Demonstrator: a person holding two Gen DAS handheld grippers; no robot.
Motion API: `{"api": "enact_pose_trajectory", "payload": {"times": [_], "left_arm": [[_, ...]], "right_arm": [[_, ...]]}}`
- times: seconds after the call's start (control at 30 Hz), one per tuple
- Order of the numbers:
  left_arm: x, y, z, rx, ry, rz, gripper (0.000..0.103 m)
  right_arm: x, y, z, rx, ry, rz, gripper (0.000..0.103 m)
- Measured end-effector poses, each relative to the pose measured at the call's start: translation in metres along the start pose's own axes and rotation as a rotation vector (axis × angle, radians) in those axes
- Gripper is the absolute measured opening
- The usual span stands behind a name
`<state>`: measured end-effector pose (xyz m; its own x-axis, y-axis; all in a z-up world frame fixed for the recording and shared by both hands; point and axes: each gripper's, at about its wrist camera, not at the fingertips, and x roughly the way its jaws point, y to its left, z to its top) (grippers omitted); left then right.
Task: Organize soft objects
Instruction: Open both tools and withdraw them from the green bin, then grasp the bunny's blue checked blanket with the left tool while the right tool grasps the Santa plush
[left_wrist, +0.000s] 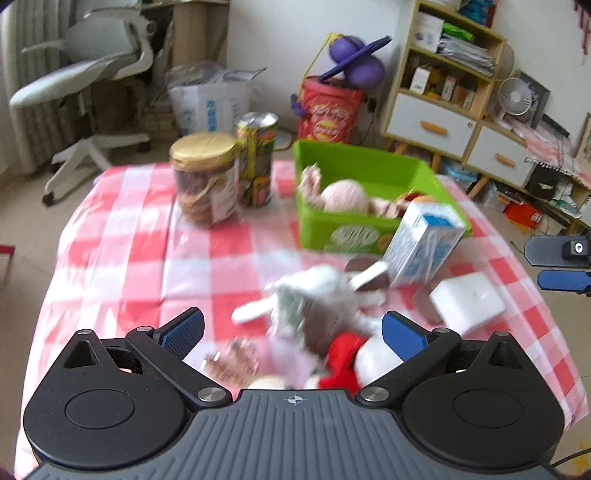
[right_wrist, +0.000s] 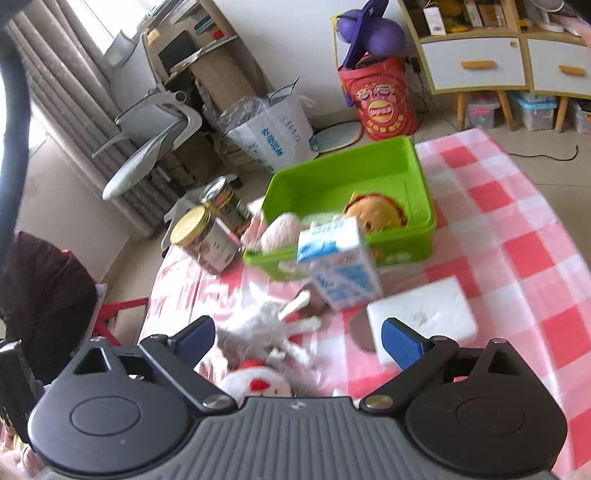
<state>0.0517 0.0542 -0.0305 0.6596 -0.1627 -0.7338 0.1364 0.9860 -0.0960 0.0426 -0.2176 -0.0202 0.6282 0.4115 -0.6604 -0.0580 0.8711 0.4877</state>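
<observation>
Here, a grey-and-white long-eared plush rabbit (left_wrist: 317, 295) lies flat on the red-and-white checked tablecloth (left_wrist: 122, 251), in front of the bright green plastic bin (left_wrist: 373, 166); motion blur smears it, but in the left wrist view its long axis appears to run from the near edge of the table toward the bin, with its white ears splayed out to either side. Beside it, nearer the camera, sits a white plush toy with a red scarf (left_wrist: 347, 363). The left gripper (left_wrist: 293, 332) hangs just above these toys with its blue-padded fingers spread wide and nothing between them. The right gripper (right_wrist: 299, 341) is likewise wide open and holds nothing, with the rabbit (right_wrist: 266, 325) and the red-trimmed toy (right_wrist: 258, 380) below its gap. The green bin (right_wrist: 417, 173) holds a pinkish plush animal (right_wrist: 280, 230) at one end and a round orange-faced plush (right_wrist: 375, 214) at the other. A blue-and-white milk carton (right_wrist: 338, 266) stands tilted against the bin's near wall, and a white foam block (right_wrist: 424, 314) lies just beside it. Farther back, a gold-lidded glass jar (left_wrist: 207, 177) and a tall printed can (left_wrist: 256, 158) stand side by side.
</observation>
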Motion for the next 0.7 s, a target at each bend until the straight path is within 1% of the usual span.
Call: {"api": "enact_pose_trajectory", "payload": {"times": [0.1,0.23,0.33,0.43,0.53,0.6,0.7], "left_arm": [[-0.001,0.004,-0.011,0.009,0.01,0.017,0.098],[0.004,0.004,-0.028,0.065,0.098,0.054,0.098],[0.006,0.006,-0.039,0.09,0.139,0.051,0.098],[0.009,0.011,-0.046,0.071,0.18,0.042,0.098],[0.013,0.017,-0.053,0.03,0.224,0.013,0.098],[0.015,0.02,-0.055,0.003,0.25,-0.009,0.098],[0.017,0.021,-0.056,-0.024,0.273,-0.038,0.098]], "right_arm": [[0.008,0.006,-0.016,-0.028,0.003,-0.023,0.081],[0.02,0.019,-0.033,-0.103,0.031,-0.08,0.081],[0.029,0.027,-0.041,-0.122,0.076,-0.109,0.081],[0.032,0.033,-0.045,-0.132,0.09,-0.115,0.081],[0.037,0.04,-0.049,-0.15,0.103,-0.135,0.081],[0.043,0.044,-0.052,-0.155,0.127,-0.14,0.081],[0.051,0.05,-0.056,-0.154,0.156,-0.146,0.081]]}}
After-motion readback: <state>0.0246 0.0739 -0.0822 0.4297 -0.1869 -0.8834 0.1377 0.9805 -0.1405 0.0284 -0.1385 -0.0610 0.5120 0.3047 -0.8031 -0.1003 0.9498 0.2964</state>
